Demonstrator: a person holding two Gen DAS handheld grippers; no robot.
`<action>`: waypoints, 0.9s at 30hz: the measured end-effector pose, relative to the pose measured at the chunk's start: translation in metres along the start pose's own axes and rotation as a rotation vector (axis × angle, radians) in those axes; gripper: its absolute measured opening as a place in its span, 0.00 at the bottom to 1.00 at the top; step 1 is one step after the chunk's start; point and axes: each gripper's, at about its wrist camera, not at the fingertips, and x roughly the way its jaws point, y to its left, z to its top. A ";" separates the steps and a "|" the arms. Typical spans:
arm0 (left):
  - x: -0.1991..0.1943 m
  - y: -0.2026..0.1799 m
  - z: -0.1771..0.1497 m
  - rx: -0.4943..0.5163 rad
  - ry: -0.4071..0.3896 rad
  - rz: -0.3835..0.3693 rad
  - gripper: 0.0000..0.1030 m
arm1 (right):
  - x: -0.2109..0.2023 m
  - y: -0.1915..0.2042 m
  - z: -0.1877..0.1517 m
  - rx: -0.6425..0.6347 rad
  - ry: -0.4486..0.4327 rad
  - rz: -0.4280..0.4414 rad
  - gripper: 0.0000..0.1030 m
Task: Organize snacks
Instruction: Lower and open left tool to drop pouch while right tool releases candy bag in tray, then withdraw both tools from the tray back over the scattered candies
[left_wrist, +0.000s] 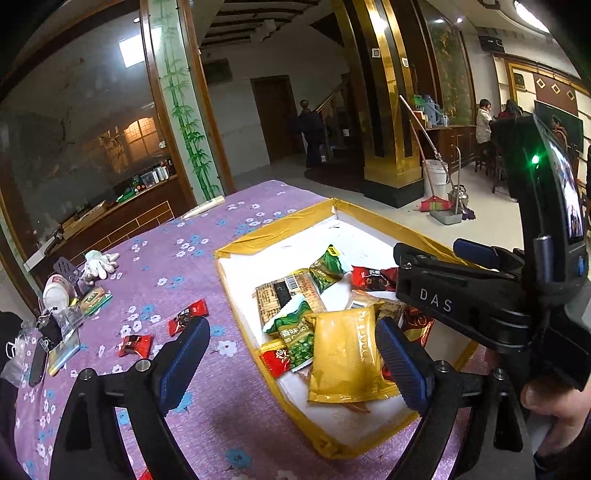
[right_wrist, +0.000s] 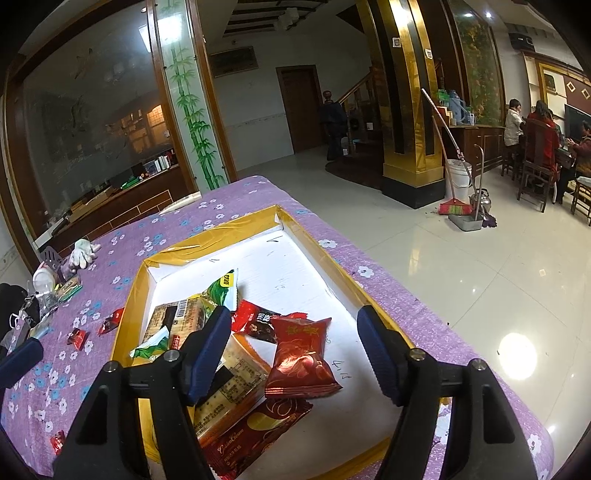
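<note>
Both the left gripper (left_wrist: 291, 354) and right gripper (right_wrist: 293, 349) gape wide, seemingly empty.

The left gripper (left_wrist: 291, 354) is hanging open over the tray's (left_wrist: 236, 251) near edge, with a yellow packet (left_wrist: 343, 358) lying between its fingers.

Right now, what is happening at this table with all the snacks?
A person is sorting snacks with two handheld grippers. Both the left gripper and the right gripper hover open over the shallow white tray with yellow taped edges, holding nothing. Many packets already lie in the tray, among them a gold foil packet and a shiny red packet. Some small red packets lie on the purple flowered tablecloth.
</note>
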 end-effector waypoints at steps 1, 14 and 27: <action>-0.001 0.001 0.000 -0.003 0.000 -0.002 0.90 | 0.000 0.000 0.000 0.001 0.000 0.000 0.68; -0.034 0.053 -0.016 -0.088 -0.014 0.036 0.90 | -0.004 0.002 -0.001 -0.016 -0.008 -0.026 0.68; -0.052 0.133 -0.059 -0.212 0.058 0.020 0.91 | -0.027 0.016 -0.002 -0.068 -0.022 0.007 0.68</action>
